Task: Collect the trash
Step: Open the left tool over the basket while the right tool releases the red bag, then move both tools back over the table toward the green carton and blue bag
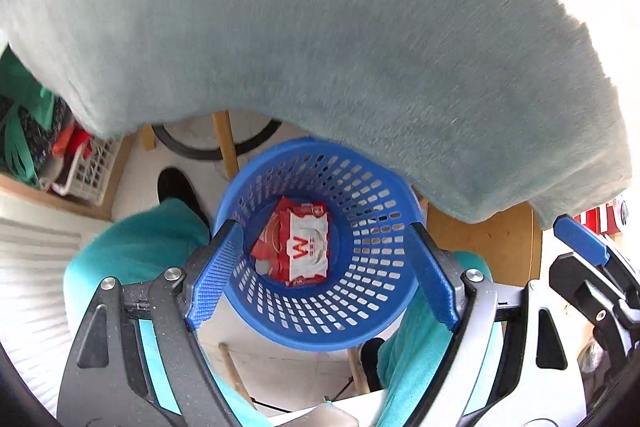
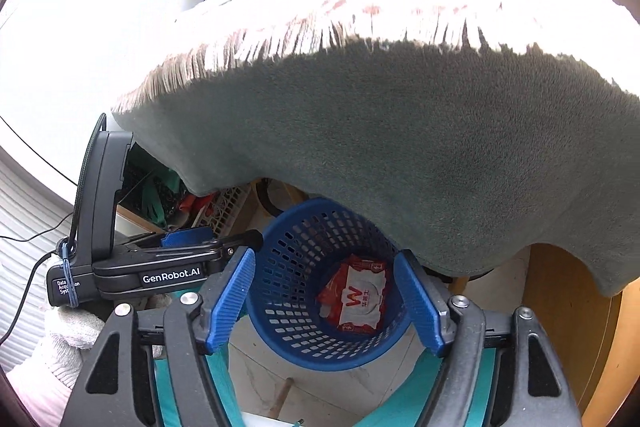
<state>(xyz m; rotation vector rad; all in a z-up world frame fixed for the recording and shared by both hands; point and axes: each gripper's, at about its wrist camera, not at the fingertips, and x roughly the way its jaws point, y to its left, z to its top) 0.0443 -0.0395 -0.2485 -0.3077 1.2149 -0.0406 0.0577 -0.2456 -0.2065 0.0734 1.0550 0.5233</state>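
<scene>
A round blue plastic basket point(image 1: 360, 311) point(image 2: 288, 331) with slotted walls stands low on the pale floor, under the table's edge. At its bottom lies a red-and-white wrapper point(image 1: 304, 247) point(image 2: 356, 299), loose and untouched. My left gripper point(image 1: 324, 275) hangs above the basket, open, its blue pads framing the rim from above with nothing between them. My right gripper point(image 2: 326, 303) is also over the basket, open and empty, well above the wrapper. The left one's black housing point(image 2: 160, 275) shows at the left of the right wrist view.
A grey-green plush cloth point(image 1: 320, 27) point(image 2: 400, 127) drapes over the table edge just above the basket. The person's teal trouser legs point(image 1: 140, 247) flank the basket, and a white-gloved hand point(image 2: 68, 331) holds the left tool. A white crate point(image 1: 92, 167) and wooden legs point(image 1: 224, 143) stand behind.
</scene>
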